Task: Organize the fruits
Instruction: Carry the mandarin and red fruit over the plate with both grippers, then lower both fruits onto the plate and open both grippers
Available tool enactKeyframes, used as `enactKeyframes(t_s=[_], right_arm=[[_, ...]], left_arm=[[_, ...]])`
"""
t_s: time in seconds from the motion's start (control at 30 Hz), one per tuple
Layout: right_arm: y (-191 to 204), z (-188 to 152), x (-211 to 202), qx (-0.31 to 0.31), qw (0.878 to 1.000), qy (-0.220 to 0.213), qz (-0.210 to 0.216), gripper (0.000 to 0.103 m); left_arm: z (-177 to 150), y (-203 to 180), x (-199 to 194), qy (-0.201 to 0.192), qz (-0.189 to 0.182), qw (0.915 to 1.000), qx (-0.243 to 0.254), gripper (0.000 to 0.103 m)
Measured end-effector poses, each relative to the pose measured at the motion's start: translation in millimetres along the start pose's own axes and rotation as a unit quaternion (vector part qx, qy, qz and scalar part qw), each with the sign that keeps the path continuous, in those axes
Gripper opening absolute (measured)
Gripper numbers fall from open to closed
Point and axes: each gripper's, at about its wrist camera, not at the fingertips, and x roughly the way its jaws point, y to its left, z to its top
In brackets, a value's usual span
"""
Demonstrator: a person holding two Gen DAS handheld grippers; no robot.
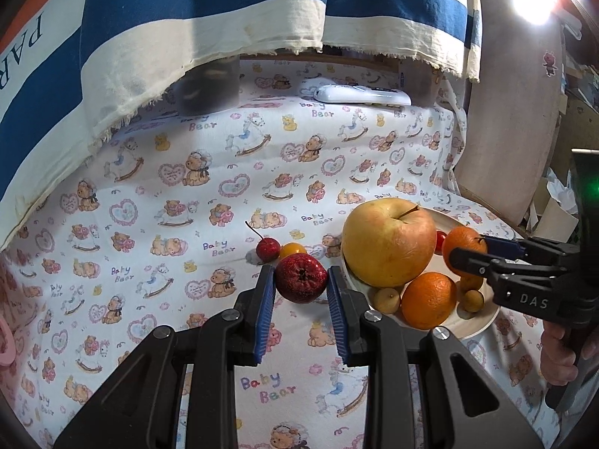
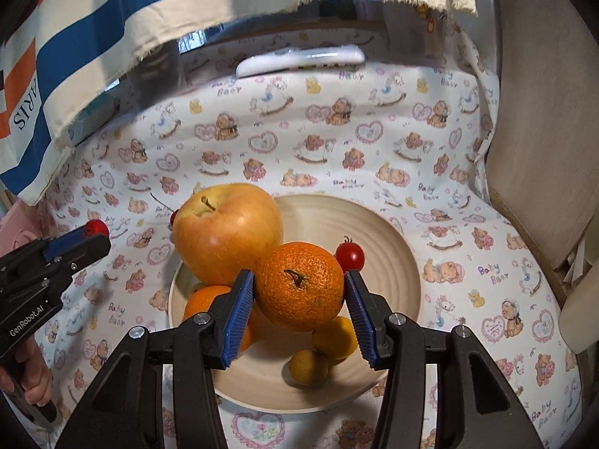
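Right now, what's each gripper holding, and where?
Left gripper: glittery red fruit, clamped at its sides. Right gripper: orange, clamped at its sides above the plate.

**Both grippers closed on fruit**

The left gripper [image 1: 301,280] is angled downward, and a glittery red fruit [image 1: 301,278] is clamped between its blue pads [image 1: 265,301]. The right gripper [image 2: 299,293] is likewise tilted down, and an orange [image 2: 299,285] is gripped between its blue pads [image 2: 239,312] with the jaws set wider. Each tool is held from below by a hand: the left hand [image 2: 32,381] and the right hand [image 1: 561,351] are seen wrapped around the handles.
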Motion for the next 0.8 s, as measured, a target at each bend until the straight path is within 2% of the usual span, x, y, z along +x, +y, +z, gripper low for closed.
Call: enactKeyframes(t_s=[0.4, 0.53, 0.6, 0.8], right_arm=[[4.4, -2.8, 6.4, -0.009, 1.0, 0.011, 0.0, 0.051], [4.5, -2.2, 2.4, -0.012, 1.0, -0.002, 0.001, 0.052], [3.6, -2.1, 0.1, -0.009, 1.0, -0.004, 0.002, 0.06], [-5.7, 1.6, -17.4, 0.012, 0.999, -0.033, 0.015, 0.06]], left_arm=[[3.7, 6.8, -6.5, -0.007, 0.001, 0.9999, -0.012, 0.027], [3.6, 6.1, -7.2, -0.008, 0.002, 0.9999, -0.011, 0.027], [3.8, 5.1, -8.5, -0.009, 0.002, 0.9999, -0.01, 0.027], [6.8, -0.6, -19.4, -0.021, -0.007, 0.9998, -0.003, 0.027]])
